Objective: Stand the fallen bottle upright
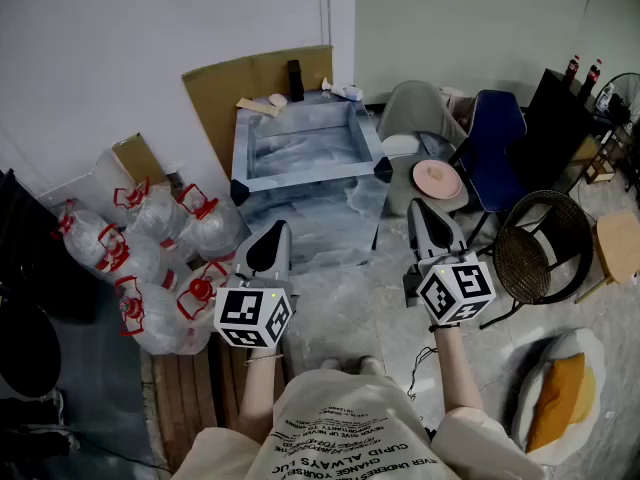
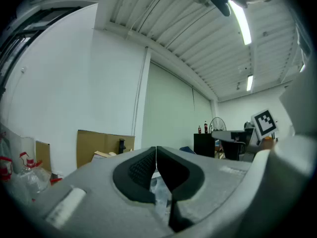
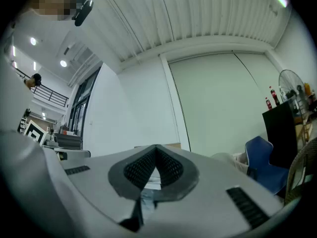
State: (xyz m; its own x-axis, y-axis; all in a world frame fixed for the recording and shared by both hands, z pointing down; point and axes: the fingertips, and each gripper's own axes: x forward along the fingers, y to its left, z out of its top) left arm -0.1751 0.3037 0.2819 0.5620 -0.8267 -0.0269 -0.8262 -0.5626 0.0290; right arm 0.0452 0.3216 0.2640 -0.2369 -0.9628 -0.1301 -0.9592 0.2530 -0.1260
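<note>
A small pale bottle (image 1: 346,92) lies on its side at the far right corner of the blue-grey table (image 1: 372,128). A dark bottle (image 1: 295,79) stands upright at the table's far edge, in front of a cardboard sheet (image 1: 250,80); it shows again as the dark bottle (image 2: 121,146) in the left gripper view. Both grippers are held level, well short of the table. My left gripper (image 1: 277,228) is shut with nothing between its pads (image 2: 143,166). My right gripper (image 1: 420,206) is likewise shut and empty, pads (image 3: 171,166) together.
A heap of large clear water jugs (image 1: 160,253) with red caps lies at the left. A stool with a pink plate (image 1: 437,178), a blue chair (image 1: 497,138) and a black wire chair (image 1: 540,248) stand at the right. A black cabinet (image 3: 285,128) carries bottles and a fan.
</note>
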